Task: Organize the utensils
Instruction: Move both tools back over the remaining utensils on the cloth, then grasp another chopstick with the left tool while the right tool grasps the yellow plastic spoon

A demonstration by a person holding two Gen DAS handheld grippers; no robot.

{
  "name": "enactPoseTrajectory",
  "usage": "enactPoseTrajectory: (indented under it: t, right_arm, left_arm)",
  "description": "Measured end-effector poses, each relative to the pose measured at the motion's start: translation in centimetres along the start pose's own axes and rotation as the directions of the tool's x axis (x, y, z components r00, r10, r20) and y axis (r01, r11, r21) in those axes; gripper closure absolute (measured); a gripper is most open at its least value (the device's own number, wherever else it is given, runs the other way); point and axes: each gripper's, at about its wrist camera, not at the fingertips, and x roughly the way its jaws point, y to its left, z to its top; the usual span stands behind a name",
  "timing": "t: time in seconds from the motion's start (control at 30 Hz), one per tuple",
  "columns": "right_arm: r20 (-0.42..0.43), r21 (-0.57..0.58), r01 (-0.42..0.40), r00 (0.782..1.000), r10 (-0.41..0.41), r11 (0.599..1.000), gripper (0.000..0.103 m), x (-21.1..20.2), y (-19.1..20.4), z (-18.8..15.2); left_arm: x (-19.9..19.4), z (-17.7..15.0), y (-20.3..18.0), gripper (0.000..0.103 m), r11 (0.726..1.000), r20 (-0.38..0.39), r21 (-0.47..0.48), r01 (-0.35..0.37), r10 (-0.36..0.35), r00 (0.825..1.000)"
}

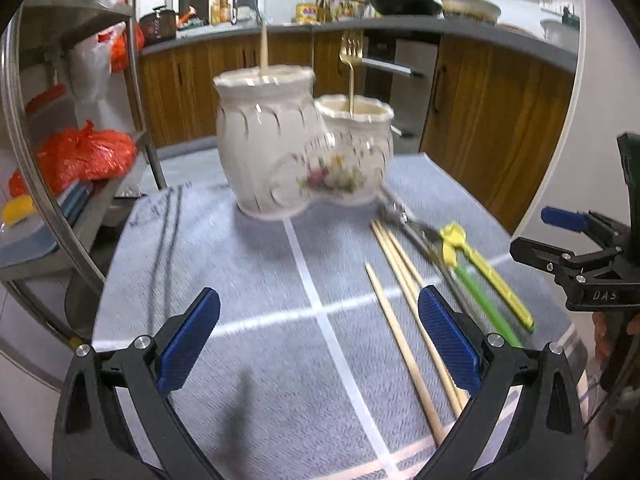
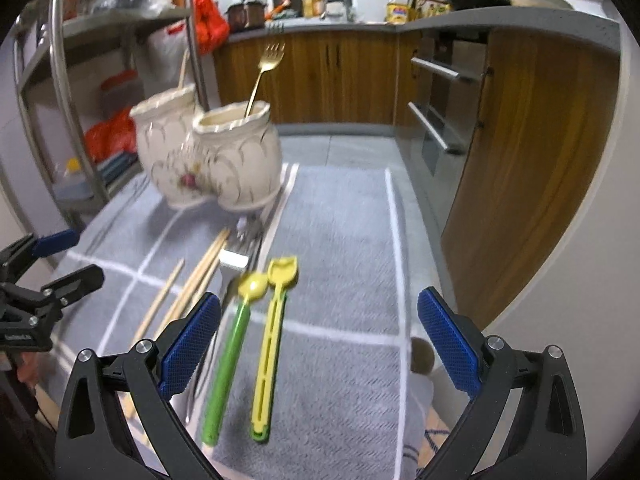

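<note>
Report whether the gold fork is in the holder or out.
In. The gold fork stands handle-down in the ceramic holder's smaller compartment, tines up.

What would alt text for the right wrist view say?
An open right gripper hovers over a grey cloth holding a green spoon, yellow utensil and chopsticks. Behind stands a white twin-pot ceramic holder with a gold fork.

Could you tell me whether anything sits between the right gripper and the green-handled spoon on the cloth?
Nothing visible does. The right gripper is open above the green-handled spoon, which lies bare on the grey cloth; the yellow utensil lies beside it, not over it.
</note>
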Motion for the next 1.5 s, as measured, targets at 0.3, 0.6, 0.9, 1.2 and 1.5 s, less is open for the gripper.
enactPoseTrajectory:
  t: [0.3, 0.6, 0.9, 1.2, 1.5]
  right_arm:
    - [-0.053, 0.000, -0.021, 0.998, 0.021, 1.000, 0.009, 1.4, 0.4, -0.4]
    - [-0.099, -0.023, -0.045, 0.994, 0.042, 0.999, 0.049, 2.1, 1.0, -0.7]
    - [-0.132, -0.033, -0.075, 0.989, 0.070, 0.997, 0.073, 2.8, 1.8, -0.7]
    - [-0.124, -0.018, -0.060, 0.991, 0.058, 0.998, 0.088, 4.1, 1.9, -0.1]
    - [-0.083, -0.030, -0.059, 0.995, 0.057, 0.998, 0.092, 3.4, 1.9, 0.0]
  left_arm:
    - [1.6, -1.4, -1.3, 0.006, 0.999, -0.078, 0.040, 0.003, 0.000, 0.997]
    - [2.0, -2.2, -2.7, 0.025, 0.998, -0.129, 0.064, 0.020, -0.012, 0.992]
    - [1.3, -3.0, -3.9, 0.050, 0.995, -0.154, 0.091, 0.036, -0.022, 0.988]
    - [1.9, -2.4, -3.7, 0.072, 0.995, -0.145, 0.090, 0.035, -0.022, 0.989]
    - [2.4, -1.9, -2.6, 0.097, 0.986, -0.147, 0.131, 0.100, -0.080, 0.986]
